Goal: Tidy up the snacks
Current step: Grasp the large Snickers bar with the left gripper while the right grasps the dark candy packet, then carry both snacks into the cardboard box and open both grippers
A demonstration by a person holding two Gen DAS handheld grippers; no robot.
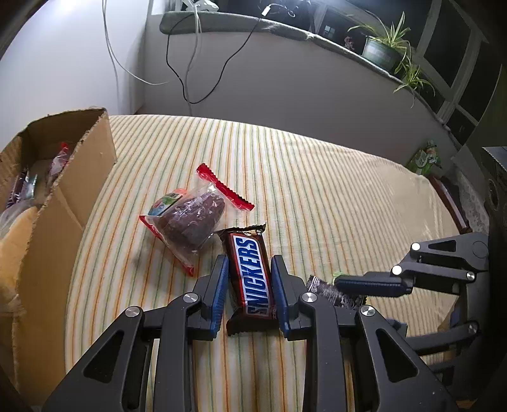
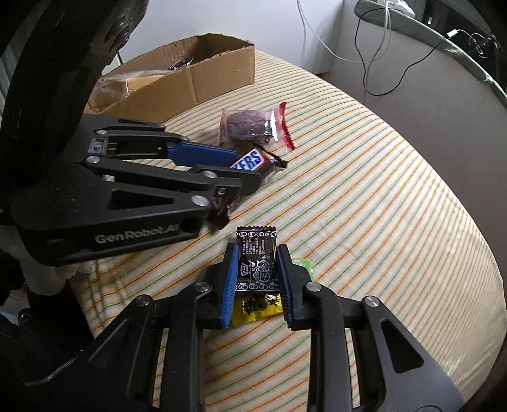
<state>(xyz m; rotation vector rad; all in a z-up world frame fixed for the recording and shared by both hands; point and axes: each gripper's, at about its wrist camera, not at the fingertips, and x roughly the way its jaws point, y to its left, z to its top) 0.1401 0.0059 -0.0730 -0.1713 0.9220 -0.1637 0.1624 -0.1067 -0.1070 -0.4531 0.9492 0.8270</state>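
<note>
The Snickers bar (image 1: 252, 275) is lying lengthwise on the striped cloth (image 1: 332, 190), and the left gripper (image 1: 249, 291) is gripping it, its blue pads (image 1: 221, 285) pressing on both long sides of the wrapper. Just beside it, on the right, the right gripper (image 2: 257, 279) is clenching a small black packet (image 2: 257, 260) that is lying on the same cloth; its pads (image 2: 230, 282) are touching the packet's two edges. A yellow wrapper (image 2: 258, 309) is showing under that packet's near end, and a bit of green wrapper (image 2: 302, 264) is peeking out past the right finger. Beyond the bar, touching its far end or nearly so, a clear bag (image 1: 190, 218) with red sealed ends and a dark brown snack inside is lying at a slant. At the cloth's left edge a cardboard box (image 1: 63, 196) is standing open, already holding several wrapped snacks. Behind, cables (image 1: 190, 63) are hanging down a pale wall below a ledge (image 1: 285, 28) where a potted plant (image 1: 385, 47) is sitting.
</note>
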